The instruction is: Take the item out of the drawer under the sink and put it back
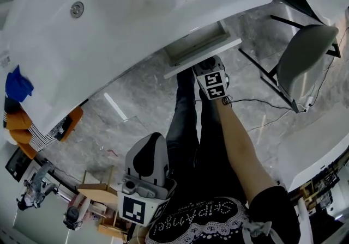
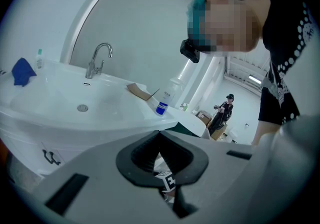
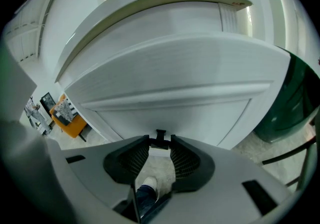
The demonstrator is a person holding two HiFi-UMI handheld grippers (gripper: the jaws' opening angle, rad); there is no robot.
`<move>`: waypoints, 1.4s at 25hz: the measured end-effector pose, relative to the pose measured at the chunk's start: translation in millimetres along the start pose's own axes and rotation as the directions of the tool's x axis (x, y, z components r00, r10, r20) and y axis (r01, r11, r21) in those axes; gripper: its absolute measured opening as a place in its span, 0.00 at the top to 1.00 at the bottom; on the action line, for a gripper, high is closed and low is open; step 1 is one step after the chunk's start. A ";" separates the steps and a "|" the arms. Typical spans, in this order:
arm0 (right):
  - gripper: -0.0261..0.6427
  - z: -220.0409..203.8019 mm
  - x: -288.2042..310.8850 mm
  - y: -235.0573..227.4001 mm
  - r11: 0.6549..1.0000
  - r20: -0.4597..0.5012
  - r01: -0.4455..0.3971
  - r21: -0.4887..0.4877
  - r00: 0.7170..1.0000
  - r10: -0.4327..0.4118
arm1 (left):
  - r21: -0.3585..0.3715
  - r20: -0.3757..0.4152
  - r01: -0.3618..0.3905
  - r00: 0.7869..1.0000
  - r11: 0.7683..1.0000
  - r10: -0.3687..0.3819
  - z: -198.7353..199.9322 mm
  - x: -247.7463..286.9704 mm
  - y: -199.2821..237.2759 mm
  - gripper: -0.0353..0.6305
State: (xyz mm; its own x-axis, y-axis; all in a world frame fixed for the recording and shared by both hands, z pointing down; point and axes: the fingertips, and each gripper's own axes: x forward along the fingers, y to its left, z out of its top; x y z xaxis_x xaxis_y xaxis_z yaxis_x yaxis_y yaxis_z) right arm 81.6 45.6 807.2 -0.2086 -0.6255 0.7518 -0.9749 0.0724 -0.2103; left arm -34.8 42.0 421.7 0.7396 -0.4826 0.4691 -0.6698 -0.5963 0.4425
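Evidently the right hand-held gripper (image 3: 160,143) pinches the dark pull (image 3: 160,134) of the part-open drawer (image 1: 197,48) under the sink (image 1: 125,14), so slide it straight, without twisting; the left hand-held gripper (image 2: 159,134) is closed, empty, and the item shows nowhere.

Black top (image 1: 197,217) with studded lettering, white lace trim, and dark trousers (image 1: 185,128).
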 end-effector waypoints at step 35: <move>0.92 15.4 -74.5 -16.0 0.998 -0.028 0.043 0.049 0.999 -0.041 | 0.057 0.121 -0.024 0.993 0.998 0.017 46.2 -15.3 11.2 0.94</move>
State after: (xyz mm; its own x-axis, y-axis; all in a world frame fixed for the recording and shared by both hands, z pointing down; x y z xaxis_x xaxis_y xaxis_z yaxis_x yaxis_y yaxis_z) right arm 113.9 79.0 744.9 -0.1702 -0.6058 0.7772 -0.9780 0.0076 -0.2082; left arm -50.6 13.0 384.2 0.7309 -0.5664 0.3808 -0.6823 -0.6203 0.3869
